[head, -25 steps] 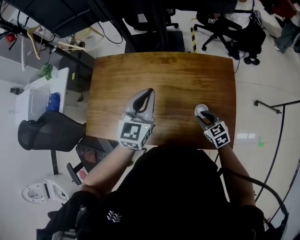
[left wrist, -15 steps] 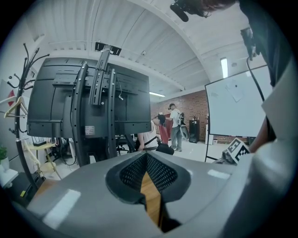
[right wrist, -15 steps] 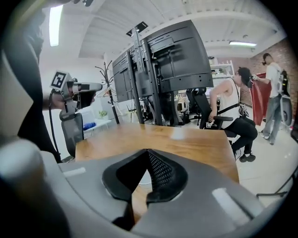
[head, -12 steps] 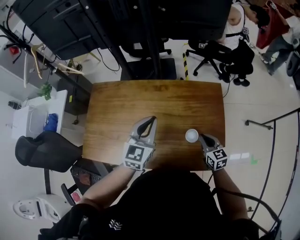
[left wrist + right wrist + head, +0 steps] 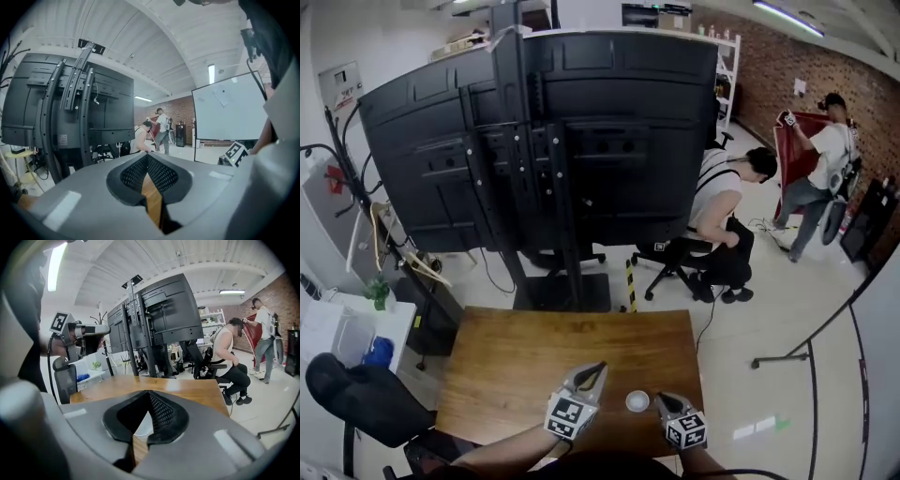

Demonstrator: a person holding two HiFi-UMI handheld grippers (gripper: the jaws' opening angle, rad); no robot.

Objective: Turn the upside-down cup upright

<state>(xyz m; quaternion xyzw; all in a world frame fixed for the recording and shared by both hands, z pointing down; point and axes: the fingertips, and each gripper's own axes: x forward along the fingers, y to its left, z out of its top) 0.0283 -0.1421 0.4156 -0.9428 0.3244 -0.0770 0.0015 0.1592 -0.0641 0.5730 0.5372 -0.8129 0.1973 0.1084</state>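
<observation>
A small white cup (image 5: 637, 401) stands on the wooden table (image 5: 534, 356) near its front edge. Its top looks like a pale ring with a greyer inside, so its mouth seems to face up. My right gripper (image 5: 662, 398) lies just right of the cup, shut and holding nothing. In the right gripper view its jaws meet (image 5: 149, 393), and the cup (image 5: 142, 425) shows beyond them through the gap below. My left gripper (image 5: 598, 368) is left of the cup, clear of it. Its jaws are shut (image 5: 147, 155), with only table wood behind them.
A big black screen stand (image 5: 553, 141) rises behind the table. One person sits on an office chair (image 5: 722, 216) to the back right, and another stands by the brick wall (image 5: 820, 169). A black chair (image 5: 356, 403) and a white side table (image 5: 347, 337) are on the left.
The right gripper has let go of the cup, shut, and drawn back to the cup's right. The head view has tilted up, so the table now sits low in the picture.
</observation>
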